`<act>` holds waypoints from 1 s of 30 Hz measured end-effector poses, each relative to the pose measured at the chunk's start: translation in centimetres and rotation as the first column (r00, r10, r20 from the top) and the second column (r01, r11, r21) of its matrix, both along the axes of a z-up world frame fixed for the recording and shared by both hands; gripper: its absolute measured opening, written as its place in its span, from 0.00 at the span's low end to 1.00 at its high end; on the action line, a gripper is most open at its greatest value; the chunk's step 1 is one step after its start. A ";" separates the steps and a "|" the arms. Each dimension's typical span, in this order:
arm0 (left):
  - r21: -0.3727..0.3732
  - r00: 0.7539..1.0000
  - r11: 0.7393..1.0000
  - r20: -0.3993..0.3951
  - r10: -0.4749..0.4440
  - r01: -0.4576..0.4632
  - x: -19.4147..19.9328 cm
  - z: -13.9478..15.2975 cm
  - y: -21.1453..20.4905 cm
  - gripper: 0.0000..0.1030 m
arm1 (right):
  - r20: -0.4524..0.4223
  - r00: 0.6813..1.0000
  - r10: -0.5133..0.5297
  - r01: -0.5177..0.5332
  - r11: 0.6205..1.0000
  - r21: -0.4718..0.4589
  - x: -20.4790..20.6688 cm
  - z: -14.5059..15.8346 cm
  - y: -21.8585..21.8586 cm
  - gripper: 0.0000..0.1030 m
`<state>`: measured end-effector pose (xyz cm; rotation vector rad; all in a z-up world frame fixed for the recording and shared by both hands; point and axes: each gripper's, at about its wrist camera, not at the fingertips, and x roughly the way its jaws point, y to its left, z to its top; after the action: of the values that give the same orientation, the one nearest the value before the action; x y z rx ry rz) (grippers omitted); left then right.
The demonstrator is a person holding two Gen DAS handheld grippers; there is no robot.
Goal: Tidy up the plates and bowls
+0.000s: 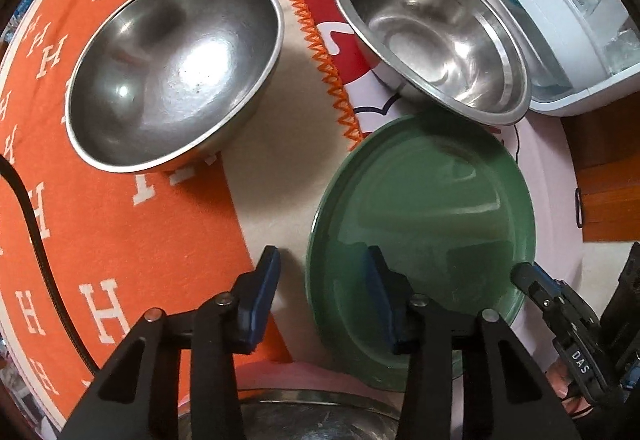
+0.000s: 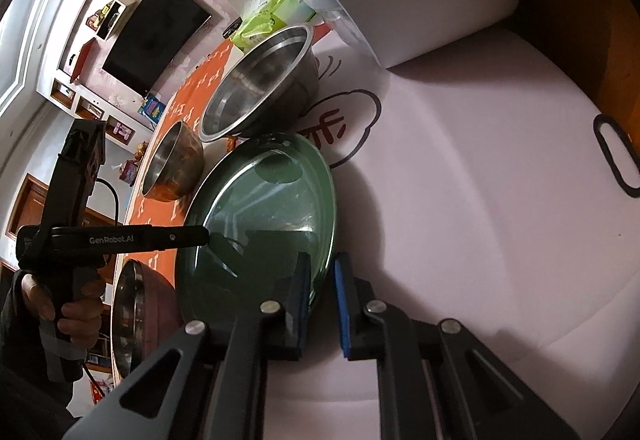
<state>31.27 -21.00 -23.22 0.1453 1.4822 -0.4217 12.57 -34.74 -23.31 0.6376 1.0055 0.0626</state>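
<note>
Both grippers at the green plate (image 1: 424,216), one to each side of its near half.

Left gripper (image 1: 324,300): jaws part-spread, straddling the plate's left rim, one pad outside over the cloth (image 1: 120,208), the other inside over the plate floor. Pads not yet seen pressing on the rim; gap showing on the outer side. Pointed steeply down.

Right gripper (image 2: 322,304): jaws nearly together, pinching the plate's right rim, rim edge running up between the two blue pads. Contact looks made, though a thin sliver of the gap is hard to read.

Step in hand, by judgement: two-sided grip on the plate for a lift. Doing it well:
- Bring the left pads onto the rim before any lift; a one-sided pull would tip the plate.
- Keep both grips level and raise together; glazed rim looks slick.
- Lift clear of the bowl (image 1: 432,44) just beyond the plate, whose rim overhangs or touches the far plate edge; cannot tell which.

Other pieces from the left gripper: second bowl (image 1: 172,72) ahead and left on the cloth, well apart from the plate. Third bowl (image 1: 304,416) directly beneath the gripper body, partly hidden. White appliance (image 1: 560,0) far right, behind the first bowl.
</note>
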 end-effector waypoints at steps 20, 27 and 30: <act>-0.045 1.000 0.999 0.000 -0.013 0.013 -0.1 0.5 -0.2 0.26 | -0.007 1.000 0.013 -0.013 0.999 0.047 0.1 -0.6 -0.5 0.09; -0.039 1.000 0.999 0.001 -0.031 0.031 -1.1 0.9 -1.4 0.26 | -0.028 1.000 -0.005 0.007 0.998 0.059 -0.5 -0.6 -1.2 0.09; -0.044 0.999 0.998 0.001 -0.042 0.042 -1.6 1.2 -2.0 0.26 | -0.031 0.999 -0.018 0.020 0.998 0.060 -0.9 -0.4 -1.6 0.09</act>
<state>29.63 -23.04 -22.01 0.1415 1.4710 -0.4874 11.71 -36.36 -23.68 0.7052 1.0296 0.0667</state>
